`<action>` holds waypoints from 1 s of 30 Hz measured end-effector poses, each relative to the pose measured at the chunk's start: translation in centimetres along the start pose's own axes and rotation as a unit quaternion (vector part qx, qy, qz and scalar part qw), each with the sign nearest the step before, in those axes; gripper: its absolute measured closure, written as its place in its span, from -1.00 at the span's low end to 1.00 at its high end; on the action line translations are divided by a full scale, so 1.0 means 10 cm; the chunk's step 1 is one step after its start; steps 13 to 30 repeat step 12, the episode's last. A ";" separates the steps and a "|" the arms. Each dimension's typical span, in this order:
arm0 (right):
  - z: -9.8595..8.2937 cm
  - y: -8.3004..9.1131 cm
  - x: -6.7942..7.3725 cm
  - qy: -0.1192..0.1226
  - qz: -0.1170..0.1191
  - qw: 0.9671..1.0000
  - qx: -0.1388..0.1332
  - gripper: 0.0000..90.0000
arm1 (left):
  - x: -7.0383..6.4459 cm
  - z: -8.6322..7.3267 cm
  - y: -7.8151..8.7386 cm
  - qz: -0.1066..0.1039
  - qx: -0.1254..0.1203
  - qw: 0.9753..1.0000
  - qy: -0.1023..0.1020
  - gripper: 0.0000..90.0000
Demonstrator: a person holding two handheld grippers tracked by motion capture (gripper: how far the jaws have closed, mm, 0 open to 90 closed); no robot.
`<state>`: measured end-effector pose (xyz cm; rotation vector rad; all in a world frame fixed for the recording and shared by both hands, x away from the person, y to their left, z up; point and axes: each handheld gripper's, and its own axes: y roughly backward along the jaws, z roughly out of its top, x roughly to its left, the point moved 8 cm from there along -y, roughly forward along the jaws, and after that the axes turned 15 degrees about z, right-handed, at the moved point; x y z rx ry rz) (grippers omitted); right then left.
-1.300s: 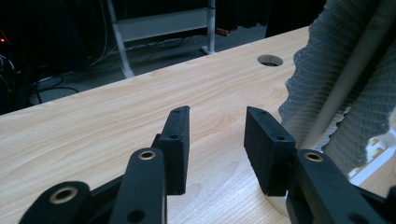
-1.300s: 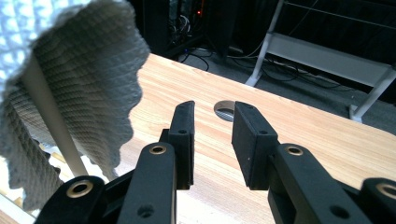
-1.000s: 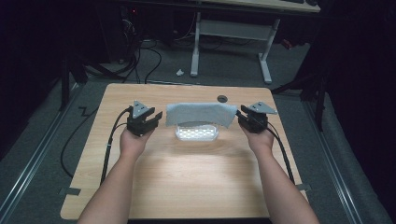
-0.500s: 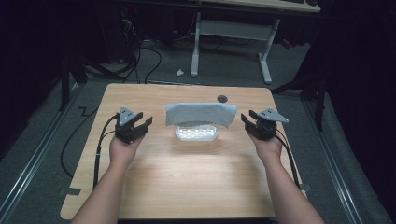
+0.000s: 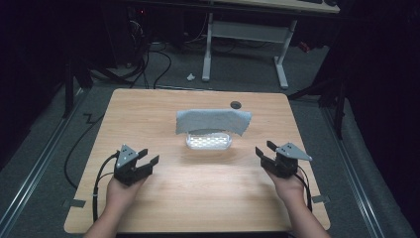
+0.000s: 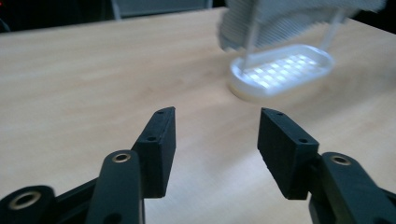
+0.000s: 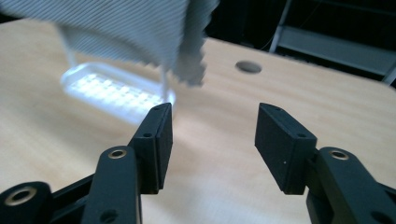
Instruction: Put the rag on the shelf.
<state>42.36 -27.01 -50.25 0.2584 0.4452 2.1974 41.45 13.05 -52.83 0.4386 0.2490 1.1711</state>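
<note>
Both my left gripper [image 5: 147, 161] and right gripper [image 5: 263, 150] have fingers apart, low in the frame, with the grey cloth [image 5: 213, 120] over the white rack [image 5: 208, 141] in the middle.

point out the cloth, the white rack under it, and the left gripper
cloth [image 5: 213, 120], high view, middle of the draped grey top
white rack [image 5: 208, 142], high view, its lit base tray
left gripper [image 5: 147, 158], high view, between its open fingertips
</note>
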 end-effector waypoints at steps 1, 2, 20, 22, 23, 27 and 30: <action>-0.06 0.06 0.07 -0.004 0.003 1.000 0.004 0.05 | -0.03 -0.03 0.05 -0.003 0.003 1.000 -0.002 0.00; -0.09 0.10 0.11 -0.003 0.003 1.000 0.005 0.05 | -0.08 -0.08 0.11 -0.007 0.006 1.000 -0.004 -0.01; -0.53 0.45 0.47 -0.003 0.001 1.000 0.023 -0.02 | -0.34 -0.49 0.49 0.013 0.014 0.998 -0.066 -0.07; -0.53 0.45 0.47 -0.003 0.001 1.000 0.023 -0.02 | -0.34 -0.49 0.49 0.013 0.014 0.998 -0.066 -0.07; -0.53 0.45 0.47 -0.003 0.001 1.000 0.023 -0.02 | -0.34 -0.49 0.49 0.013 0.014 0.998 -0.066 -0.07; -0.53 0.45 0.47 -0.003 0.001 1.000 0.023 -0.02 | -0.34 -0.49 0.49 0.013 0.014 0.998 -0.066 -0.07; -0.53 0.45 0.47 -0.003 0.001 1.000 0.023 -0.02 | -0.34 -0.49 0.49 0.013 0.014 0.998 -0.066 -0.07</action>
